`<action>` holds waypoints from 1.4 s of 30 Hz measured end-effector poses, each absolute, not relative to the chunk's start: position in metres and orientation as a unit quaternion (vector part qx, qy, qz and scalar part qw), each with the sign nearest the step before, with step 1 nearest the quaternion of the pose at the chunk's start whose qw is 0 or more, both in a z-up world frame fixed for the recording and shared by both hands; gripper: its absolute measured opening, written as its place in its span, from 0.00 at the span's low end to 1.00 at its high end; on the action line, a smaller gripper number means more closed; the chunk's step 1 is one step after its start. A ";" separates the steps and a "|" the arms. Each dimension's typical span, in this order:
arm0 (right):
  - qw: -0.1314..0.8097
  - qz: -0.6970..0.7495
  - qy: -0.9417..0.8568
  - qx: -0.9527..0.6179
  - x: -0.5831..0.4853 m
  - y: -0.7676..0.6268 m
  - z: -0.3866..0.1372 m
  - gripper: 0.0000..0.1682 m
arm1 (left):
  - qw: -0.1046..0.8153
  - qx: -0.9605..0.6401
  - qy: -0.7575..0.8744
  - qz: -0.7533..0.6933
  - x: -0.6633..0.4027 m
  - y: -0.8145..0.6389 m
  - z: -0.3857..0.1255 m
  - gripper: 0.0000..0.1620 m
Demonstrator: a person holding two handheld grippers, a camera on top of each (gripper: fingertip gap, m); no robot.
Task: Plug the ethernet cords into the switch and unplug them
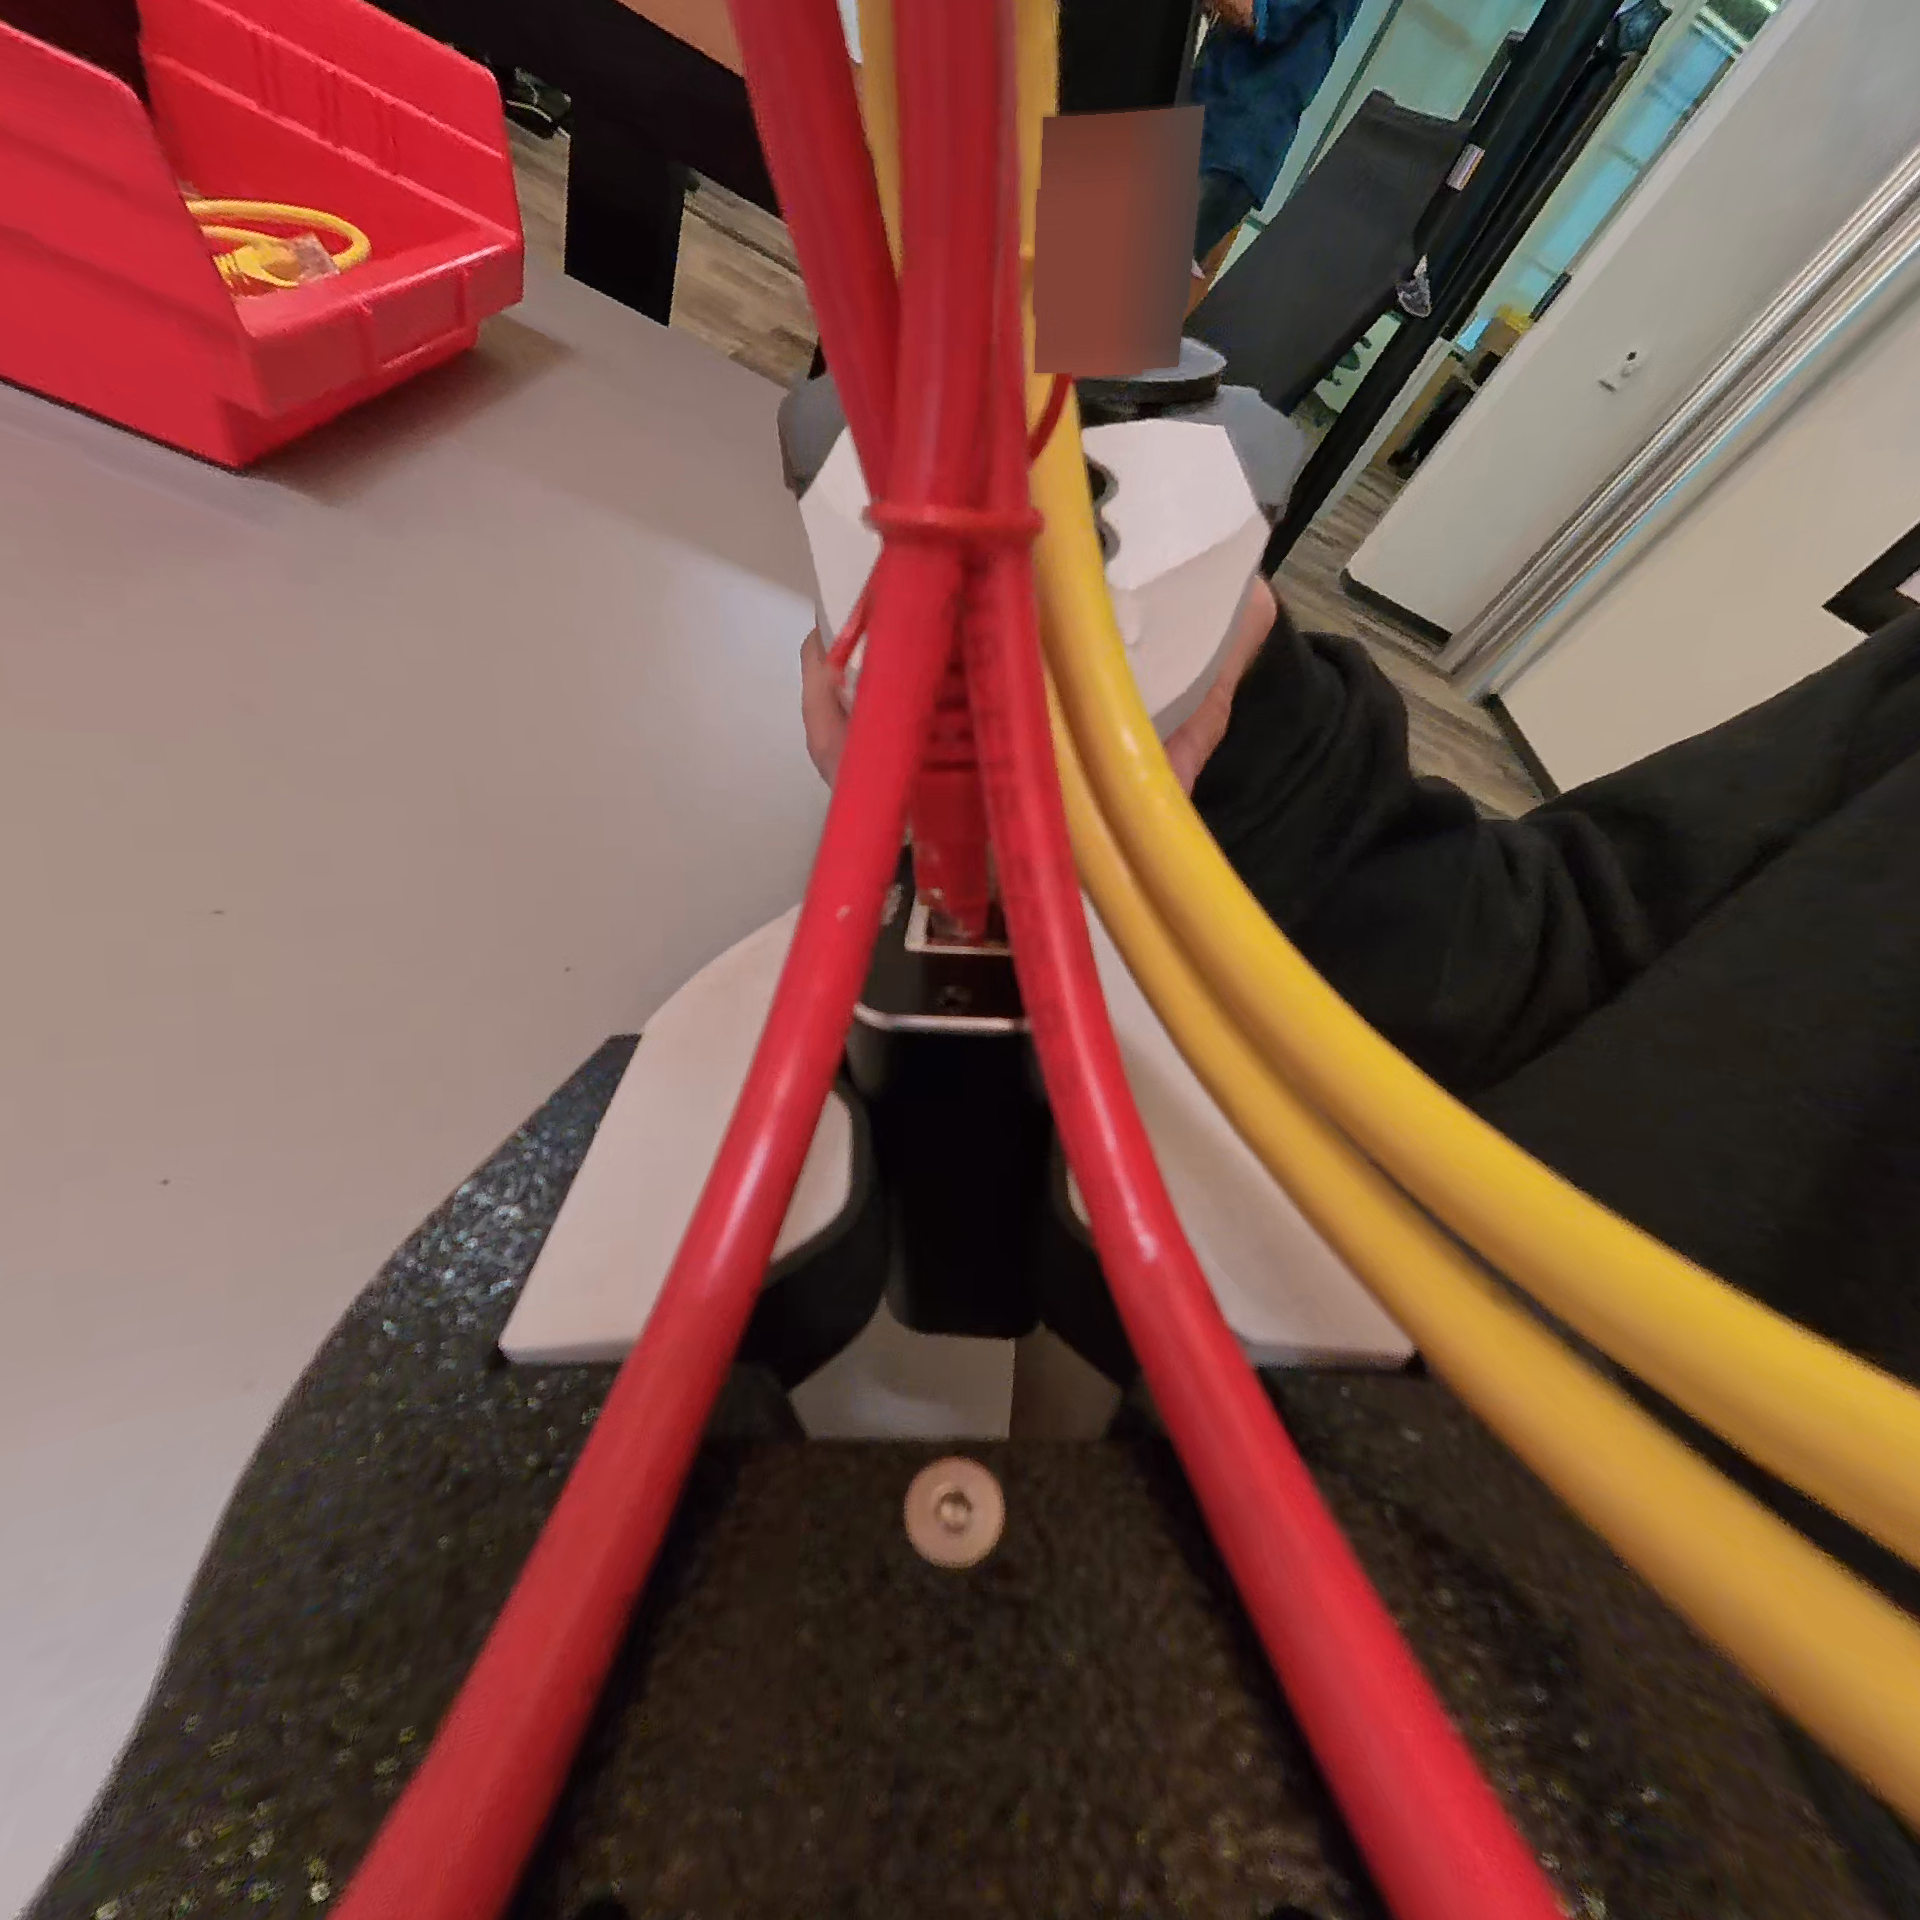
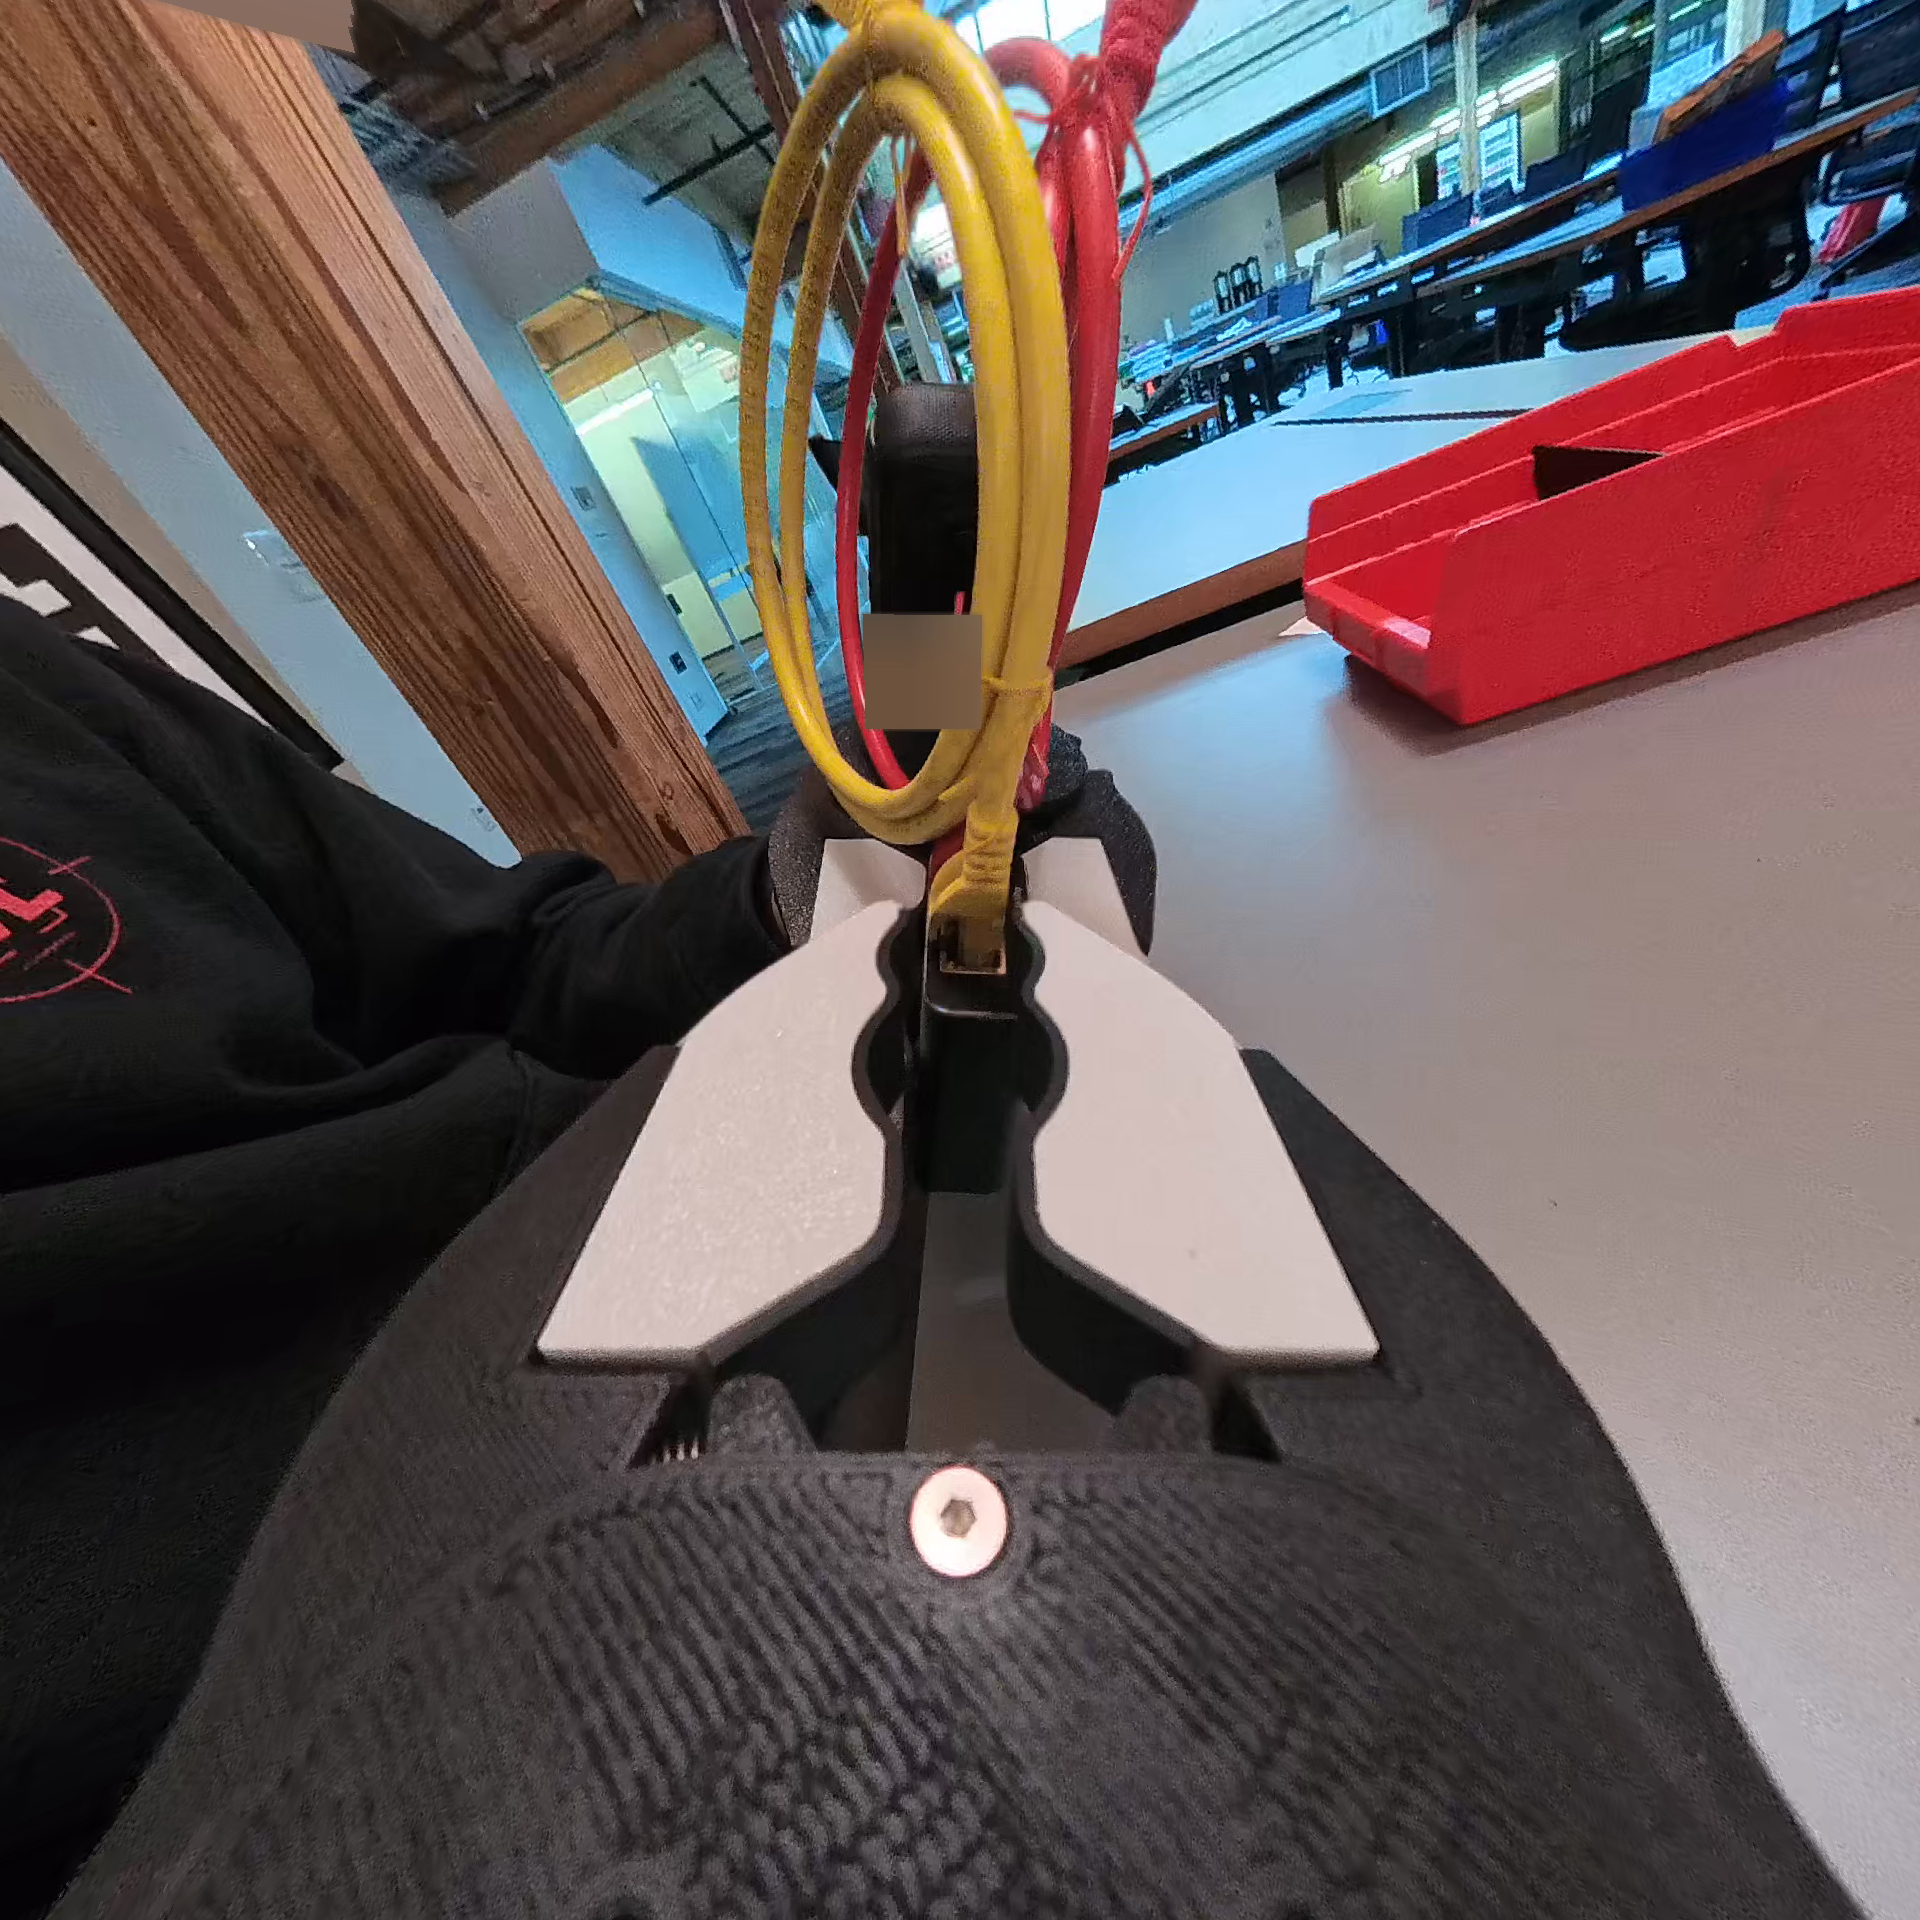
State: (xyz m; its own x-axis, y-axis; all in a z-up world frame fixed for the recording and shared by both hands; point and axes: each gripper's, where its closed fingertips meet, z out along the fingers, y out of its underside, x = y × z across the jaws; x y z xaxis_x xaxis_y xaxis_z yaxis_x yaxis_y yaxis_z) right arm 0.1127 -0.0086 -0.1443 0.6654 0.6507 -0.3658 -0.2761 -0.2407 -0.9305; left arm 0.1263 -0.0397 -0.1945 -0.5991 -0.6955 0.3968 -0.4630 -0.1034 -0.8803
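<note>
A small black switch (image 1: pixel 956 1143) is held above the grey table by both grippers, one at each end. My left gripper (image 1: pixel 940 997) is shut on it. A red plug (image 1: pixel 951 831) sits in a port on its top, and the bundled red cord (image 1: pixel 727 1247) loops back past the camera. My right gripper (image 2: pixel 961 935) is shut on the switch (image 2: pixel 961 1091) too. A yellow plug (image 2: pixel 982 862) sits in the port nearest its fingertips. The coiled yellow cord (image 2: pixel 769 468) and the red cord (image 2: pixel 1081 312) stand up above the switch. The yellow cord (image 1: pixel 1351 1143) also crosses the left wrist view.
A red plastic bin (image 1: pixel 312 260) stands on the grey table (image 1: pixel 312 831) and holds another yellow cord (image 1: pixel 281 244). The bin (image 2: pixel 1610 582) also shows at the right in the right wrist view. A wooden post (image 2: pixel 312 416) and a person's black sleeve (image 1: pixel 1455 831) are close by. Across from one pair of fingers to the other is roughly 5 centimeters.
</note>
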 end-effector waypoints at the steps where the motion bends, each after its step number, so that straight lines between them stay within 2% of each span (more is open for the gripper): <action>1: 0.603 0.382 -0.139 -0.686 0.112 -0.008 -0.144 0.09 | 0.100 -0.435 0.664 -0.600 0.126 -0.039 -0.194 0.19; 18: 0.603 0.384 -0.128 -0.688 0.108 0.003 -0.148 0.08 | 0.154 -0.421 0.695 -0.562 0.128 -0.026 -0.202 0.19; 30: 0.603 0.379 -0.117 -0.692 0.109 0.012 -0.152 0.08 | 0.107 -0.413 0.659 -0.619 0.129 -0.029 -0.195 0.18; 33: 0.615 0.380 -0.104 -0.684 0.114 0.012 -0.148 0.08 | 0.111 -0.422 0.646 -0.626 0.131 -0.024 -0.195 0.26; 36: 0.627 0.371 -0.091 -0.679 0.121 0.014 -0.148 0.08 | 0.102 -0.419 0.647 -0.629 0.129 -0.025 -0.196 0.26; 37: 0.635 0.375 -0.084 -0.671 0.123 0.014 -0.145 0.08 | 0.095 -0.414 0.651 -0.629 0.128 -0.028 -0.197 0.22; 39: 0.642 0.386 -0.075 -0.659 0.126 0.013 -0.142 0.08 | 0.090 -0.416 0.659 -0.620 0.128 -0.031 -0.201 0.27; 42: 0.647 0.392 -0.070 -0.650 0.127 0.013 -0.141 0.08 | 0.113 -0.417 0.659 -0.615 0.131 -0.029 -0.200 0.20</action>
State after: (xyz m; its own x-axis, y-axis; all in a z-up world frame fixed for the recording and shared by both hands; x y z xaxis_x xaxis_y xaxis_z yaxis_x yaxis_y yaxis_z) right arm 0.1272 0.0133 -0.1411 0.6833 0.5983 -0.4186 -0.4164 -0.1517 -0.8964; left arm 0.1312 -0.0287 -0.2005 -0.6259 -0.6898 0.3638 -0.4108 -0.1050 -0.9057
